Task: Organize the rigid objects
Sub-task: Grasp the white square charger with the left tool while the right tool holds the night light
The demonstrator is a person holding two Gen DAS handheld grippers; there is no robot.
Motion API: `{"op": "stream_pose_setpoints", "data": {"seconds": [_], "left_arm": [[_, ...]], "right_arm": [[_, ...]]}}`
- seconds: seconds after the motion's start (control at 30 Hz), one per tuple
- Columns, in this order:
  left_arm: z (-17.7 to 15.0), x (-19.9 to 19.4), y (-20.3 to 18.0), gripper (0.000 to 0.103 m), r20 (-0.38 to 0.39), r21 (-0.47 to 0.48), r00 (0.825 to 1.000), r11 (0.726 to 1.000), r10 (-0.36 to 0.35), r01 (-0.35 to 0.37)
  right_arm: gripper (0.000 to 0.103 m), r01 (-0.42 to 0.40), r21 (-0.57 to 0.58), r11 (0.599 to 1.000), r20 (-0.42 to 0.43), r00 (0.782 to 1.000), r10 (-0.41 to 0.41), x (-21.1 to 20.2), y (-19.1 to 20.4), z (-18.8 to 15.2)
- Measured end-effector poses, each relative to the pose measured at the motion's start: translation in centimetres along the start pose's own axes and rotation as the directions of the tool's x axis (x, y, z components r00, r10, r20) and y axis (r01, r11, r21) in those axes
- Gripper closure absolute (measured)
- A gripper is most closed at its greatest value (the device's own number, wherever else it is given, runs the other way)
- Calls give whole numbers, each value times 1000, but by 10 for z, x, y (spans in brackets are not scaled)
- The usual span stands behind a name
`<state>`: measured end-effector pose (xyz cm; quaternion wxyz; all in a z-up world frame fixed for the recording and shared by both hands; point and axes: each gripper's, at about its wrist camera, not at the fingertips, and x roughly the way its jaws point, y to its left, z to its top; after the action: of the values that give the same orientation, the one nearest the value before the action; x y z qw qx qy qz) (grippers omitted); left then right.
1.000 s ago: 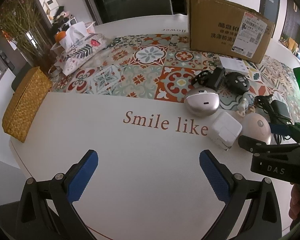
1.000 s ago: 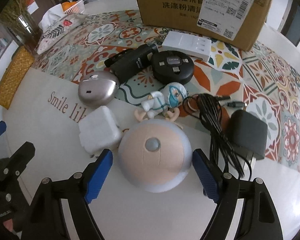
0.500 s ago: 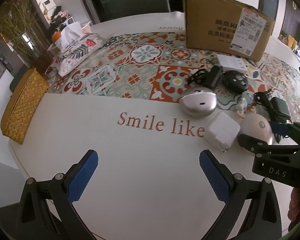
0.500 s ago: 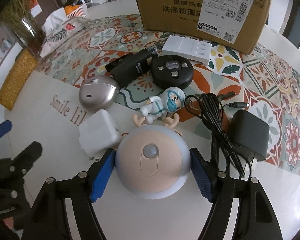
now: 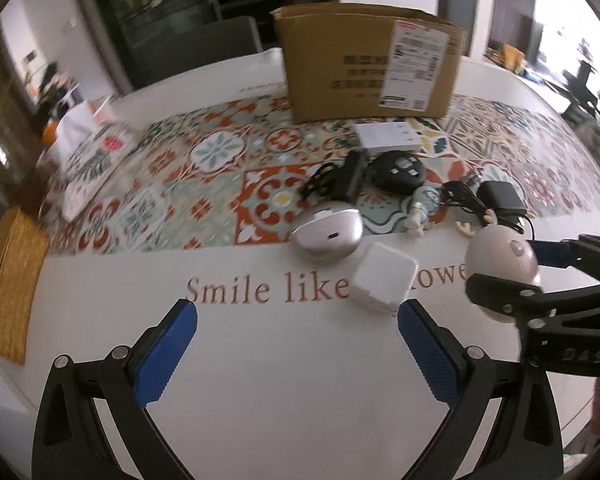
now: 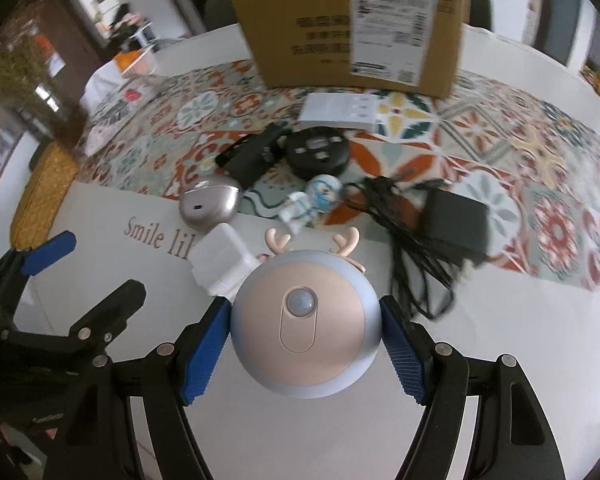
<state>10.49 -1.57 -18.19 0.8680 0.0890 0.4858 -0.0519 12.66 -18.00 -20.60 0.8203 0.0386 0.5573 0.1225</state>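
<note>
My right gripper (image 6: 305, 352) is shut on a round pink-and-blue night light with antlers (image 6: 306, 324), held just above the white table; it also shows in the left wrist view (image 5: 500, 258). My left gripper (image 5: 296, 354) is open and empty over the bare table front. Near the light lie a white charger cube (image 6: 220, 258), a silver oval case (image 6: 209, 206), a small figurine (image 6: 314, 202), a black adapter with cable (image 6: 452, 222), a black round device (image 6: 318, 152), a black pouch (image 6: 252, 154) and a white flat box (image 6: 340, 112).
A cardboard box (image 5: 370, 68) stands at the back on the patterned tile runner (image 5: 204, 184). A woven yellow box (image 5: 8, 276) and a floral tissue box (image 5: 88, 160) sit at the left. The table edge (image 5: 16, 396) is close at front left.
My right gripper has closed on the night light and lifted it slightly. My left gripper has shifted, so the objects now sit more central in its view.
</note>
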Motion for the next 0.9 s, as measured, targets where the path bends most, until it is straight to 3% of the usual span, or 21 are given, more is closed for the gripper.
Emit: {"op": "stream_pose_setpoints", "data": {"seconds": [0.33,0.53,0.6,0.77,0.9], "left_arm": [[8,23,-34,8,31,157,994,983,-100,94],[6,41,-43,14,23,214,989,967,-149,141],[4,47,-44,28,-2,224,986,961,-167,163],[2,59,-47,32,-24,215,980,957,-196,196],[2,66,-48,49,-46,209,978,956,-203,208]], "right_arm": [[29,115,100,988,-15,993,-114,-16,-19,-20],[29,129,152,980,-30,992,-126,-10,-25,-24],[29,128,163,978,-35,992,-124,-7,-25,-25],[29,130,179,975,-37,991,-126,-2,-25,-28],[29,135,188,973,-43,991,-129,3,-26,-28]]}}
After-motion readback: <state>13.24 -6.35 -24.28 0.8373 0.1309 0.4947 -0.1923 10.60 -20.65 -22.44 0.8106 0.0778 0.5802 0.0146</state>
